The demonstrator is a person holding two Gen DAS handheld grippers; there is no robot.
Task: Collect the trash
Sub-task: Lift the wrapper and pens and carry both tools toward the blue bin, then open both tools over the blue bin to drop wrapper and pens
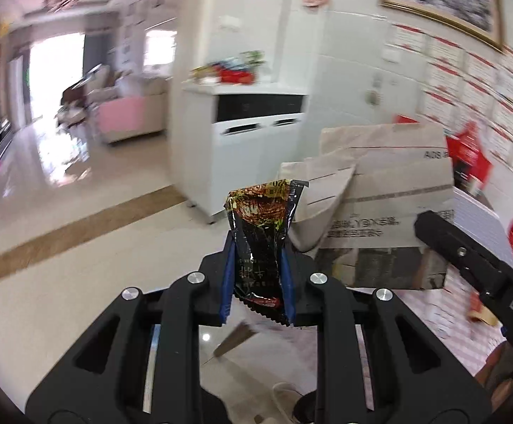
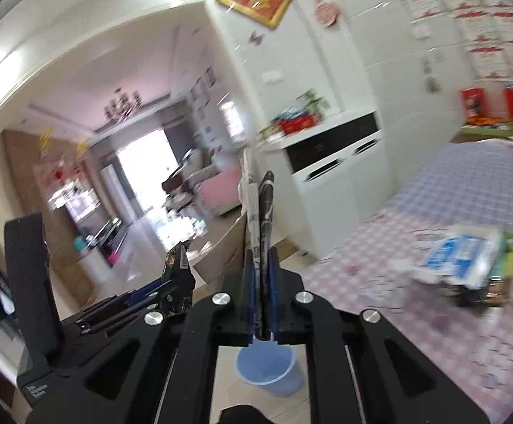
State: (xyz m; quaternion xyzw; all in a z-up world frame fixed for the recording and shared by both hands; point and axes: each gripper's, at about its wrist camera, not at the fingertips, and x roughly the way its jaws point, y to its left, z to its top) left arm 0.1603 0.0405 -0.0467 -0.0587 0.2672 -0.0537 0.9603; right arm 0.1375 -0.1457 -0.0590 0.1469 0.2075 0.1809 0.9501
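My left gripper (image 1: pixel 258 272) is shut on a crumpled black snack wrapper (image 1: pixel 260 226) that stands upright between its blue pads. The same wrapper (image 2: pixel 178 265) and the left gripper (image 2: pixel 171 282) show at lower left in the right wrist view. My right gripper (image 2: pixel 260 275) is shut on thin flat trash (image 2: pixel 260 212), a white printed piece and a dark one pressed together, sticking up from the jaws. A light blue bin (image 2: pixel 267 367) stands on the floor, seen below the right gripper between its arms.
A table with a checked cloth (image 2: pixel 433 194) lies to the right, with a blue-and-white packet (image 2: pixel 461 261) on it. Cardboard boxes (image 1: pixel 380 183) are stacked ahead. A white cabinet (image 1: pixel 256 123) stands by the wall. The tiled floor (image 1: pixel 79 229) runs left toward a living room.
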